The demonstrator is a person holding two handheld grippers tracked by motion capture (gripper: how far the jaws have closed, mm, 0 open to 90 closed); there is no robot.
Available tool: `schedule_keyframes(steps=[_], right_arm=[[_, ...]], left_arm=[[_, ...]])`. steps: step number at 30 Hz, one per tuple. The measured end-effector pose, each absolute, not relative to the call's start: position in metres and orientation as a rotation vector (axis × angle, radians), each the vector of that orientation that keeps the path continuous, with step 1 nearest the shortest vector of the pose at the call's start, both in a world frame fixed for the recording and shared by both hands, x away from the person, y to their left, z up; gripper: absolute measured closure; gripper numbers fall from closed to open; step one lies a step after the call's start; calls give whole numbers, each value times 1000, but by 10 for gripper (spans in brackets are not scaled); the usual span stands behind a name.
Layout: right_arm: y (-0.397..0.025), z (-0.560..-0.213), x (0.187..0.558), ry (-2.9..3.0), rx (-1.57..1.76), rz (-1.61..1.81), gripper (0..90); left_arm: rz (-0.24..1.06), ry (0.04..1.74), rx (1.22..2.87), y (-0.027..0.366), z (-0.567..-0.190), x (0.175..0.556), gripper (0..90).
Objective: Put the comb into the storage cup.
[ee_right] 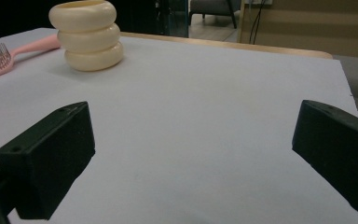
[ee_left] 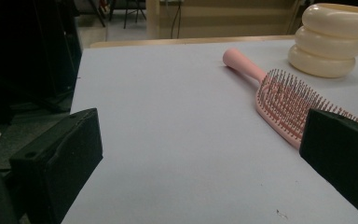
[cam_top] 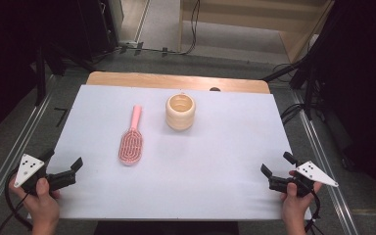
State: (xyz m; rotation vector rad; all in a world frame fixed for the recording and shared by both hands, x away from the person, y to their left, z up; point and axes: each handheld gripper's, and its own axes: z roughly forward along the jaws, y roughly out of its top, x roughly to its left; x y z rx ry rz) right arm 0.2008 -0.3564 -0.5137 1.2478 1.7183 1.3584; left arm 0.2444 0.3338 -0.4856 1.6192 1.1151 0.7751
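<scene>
Nearest us at the left edge, our left gripper (cam_top: pixel 63 169) rests low in the hand, jaws wide apart, holding nothing. Ahead lies the pink hairbrush (cam_top: pixel 131 141), bristles up, handle pointing away; our own jaw cuts off its head end. Beside it stands the cream ringed cup (cam_top: pixel 180 111). Our right gripper (cam_top: pixel 277 169) rests likewise, jaws apart.

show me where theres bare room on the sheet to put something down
The widest bare patch lies right of the cream cup, running to the right gripper. The near strip between left gripper and right gripper is bare too. Tightest spot: between pink hairbrush and cup.
</scene>
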Motion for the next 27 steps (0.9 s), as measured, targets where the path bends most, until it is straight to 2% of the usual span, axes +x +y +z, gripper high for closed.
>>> schedule_keyframes(steps=[5,10,16,19,24,27], right_arm=[[-356,-513,199,1728,1230,1366,0],[-355,-513,198,1730,1225,1378,0],[-355,-513,198,1742,1209,1383,0],[-354,-513,198,1748,1202,1384,0],[-354,-514,199,1747,1206,1395,0],[-356,-514,199,1744,1209,1411,0]], left_arm=[[775,1100,1629,325,-477,245,0],[708,1066,1640,316,-471,246,0],[688,1031,1659,307,-456,252,1],[693,1029,1667,303,-449,258,57],[675,1004,1683,297,-437,268,70],[642,998,1673,293,-431,275,146]])
